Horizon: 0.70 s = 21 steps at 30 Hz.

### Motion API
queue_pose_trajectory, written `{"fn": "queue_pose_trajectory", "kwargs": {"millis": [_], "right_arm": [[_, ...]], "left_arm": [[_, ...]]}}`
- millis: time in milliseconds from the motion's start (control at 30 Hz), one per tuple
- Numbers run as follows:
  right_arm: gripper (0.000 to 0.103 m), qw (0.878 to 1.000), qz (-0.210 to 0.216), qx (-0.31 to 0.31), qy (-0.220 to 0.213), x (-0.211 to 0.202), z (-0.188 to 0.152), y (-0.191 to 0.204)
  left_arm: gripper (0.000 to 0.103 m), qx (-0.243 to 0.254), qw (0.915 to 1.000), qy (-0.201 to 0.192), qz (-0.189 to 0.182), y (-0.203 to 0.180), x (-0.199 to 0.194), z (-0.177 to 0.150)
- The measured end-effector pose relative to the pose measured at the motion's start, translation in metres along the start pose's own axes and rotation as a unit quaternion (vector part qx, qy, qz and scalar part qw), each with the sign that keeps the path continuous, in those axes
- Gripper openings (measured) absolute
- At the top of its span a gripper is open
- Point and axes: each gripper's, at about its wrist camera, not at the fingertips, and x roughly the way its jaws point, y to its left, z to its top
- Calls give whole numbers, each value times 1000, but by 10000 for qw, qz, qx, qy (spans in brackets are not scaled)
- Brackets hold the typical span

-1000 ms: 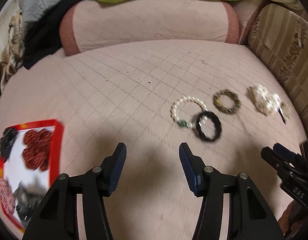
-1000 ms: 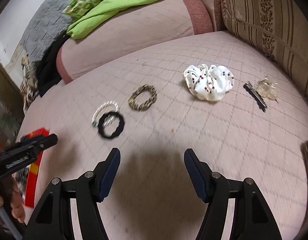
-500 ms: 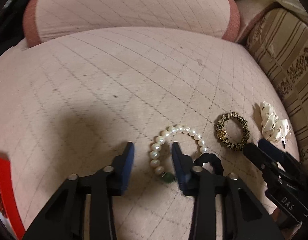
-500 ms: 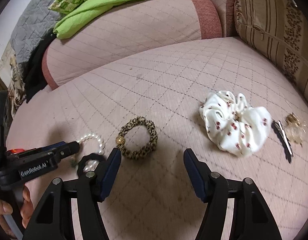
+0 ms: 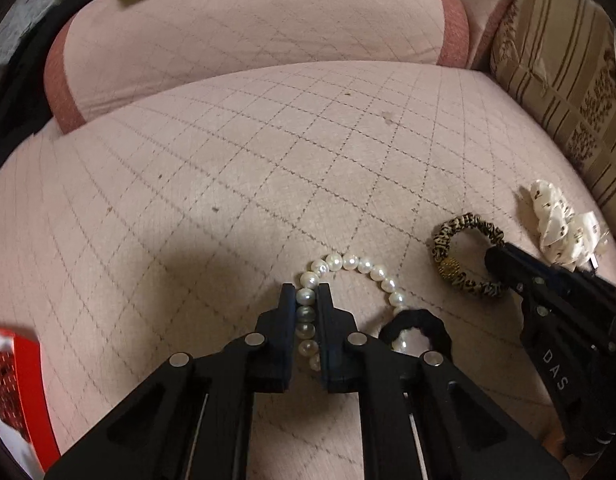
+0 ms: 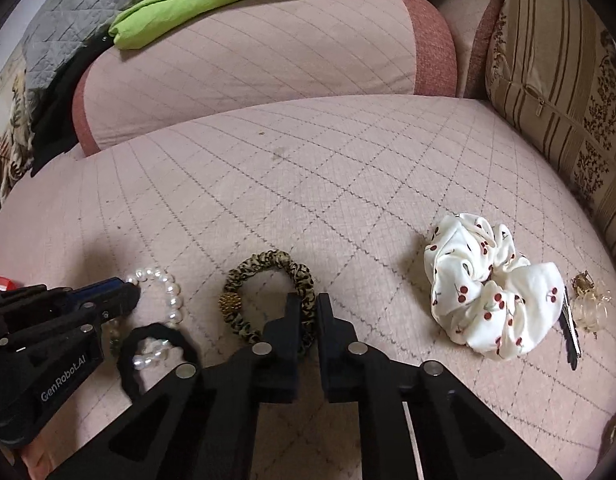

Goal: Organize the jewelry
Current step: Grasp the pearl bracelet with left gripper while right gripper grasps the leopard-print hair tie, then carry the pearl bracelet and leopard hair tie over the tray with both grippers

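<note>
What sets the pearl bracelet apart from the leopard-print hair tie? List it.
The pearl bracelet is a string of white beads; the leopard-print hair tie is spotted fabric with one gold bead. The left gripper is shut on the bracelet, the right gripper on the tie. Only the bracelet overlaps the black hair tie. Both are loops on the sofa cushion.

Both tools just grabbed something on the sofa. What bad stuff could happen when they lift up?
1. The left tool pinches the pearl bracelet, whose far end lies under the black hair tie. Lifting may drag that tie along.
2. It holds only a few round pearls, so the bracelet might slip out.
3. The right tool nips just the edge of the leopard-print hair tie; it may pop free and land near the cherry-print scrunchie.
</note>
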Motion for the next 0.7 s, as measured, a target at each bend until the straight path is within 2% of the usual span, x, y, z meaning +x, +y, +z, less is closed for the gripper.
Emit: {"fn": "queue_pose_trajectory", "kwargs": {"millis": [200,367,700], "right_arm": [[8,9998,84,55,-170,-31,-5,4],[8,9993,202,40,-307,-64,-14,10],[8,9971,614,143,-420,-129,-49,26]], "left_arm": [[9,-191,9997,-111,-78,7,-33,-13],[9,-138,9994,-303,-21,6,-67,-27],[9,-218,9974,-686,-80,11,-150,-70]]}}
